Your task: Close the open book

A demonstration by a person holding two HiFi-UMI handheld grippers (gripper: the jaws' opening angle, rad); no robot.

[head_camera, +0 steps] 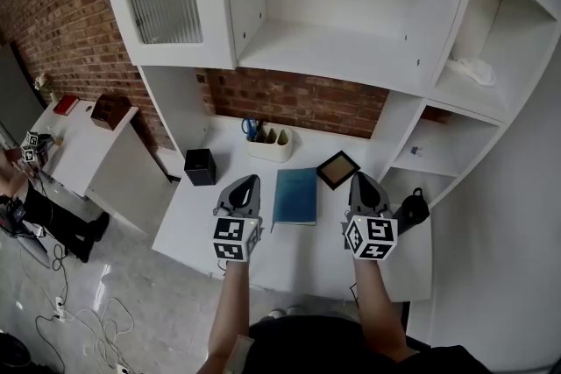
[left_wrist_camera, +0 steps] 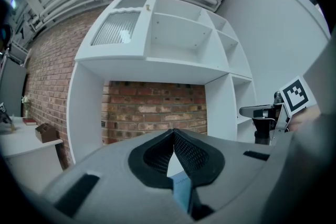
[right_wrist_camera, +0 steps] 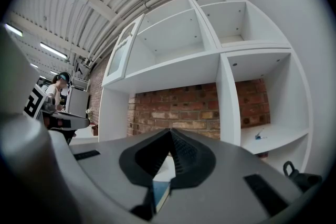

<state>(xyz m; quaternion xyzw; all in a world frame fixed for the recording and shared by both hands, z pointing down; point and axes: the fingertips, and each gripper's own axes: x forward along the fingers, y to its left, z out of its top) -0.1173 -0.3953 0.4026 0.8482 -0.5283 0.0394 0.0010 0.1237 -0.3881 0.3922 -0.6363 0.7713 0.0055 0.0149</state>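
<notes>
A teal book (head_camera: 295,195) lies flat on the white desk (head_camera: 302,257) with its cover shut, between my two grippers. My left gripper (head_camera: 248,182) hovers just left of the book, its jaws meeting at the tips with nothing between them. My right gripper (head_camera: 362,179) hangs a little right of the book, also shut and empty. In the left gripper view the shut fingertips (left_wrist_camera: 173,132) point at the brick wall, and a sliver of the book (left_wrist_camera: 181,191) shows below them. The right gripper view shows shut tips (right_wrist_camera: 170,131) and the book's edge (right_wrist_camera: 160,194) underneath.
Behind the book stand a black cube (head_camera: 200,166), a white pen holder (head_camera: 269,144) with scissors, and a small wood-framed dark square (head_camera: 337,169). A black object (head_camera: 410,210) sits right of my right gripper. White shelving surrounds the desk; a person (head_camera: 35,206) is at far left.
</notes>
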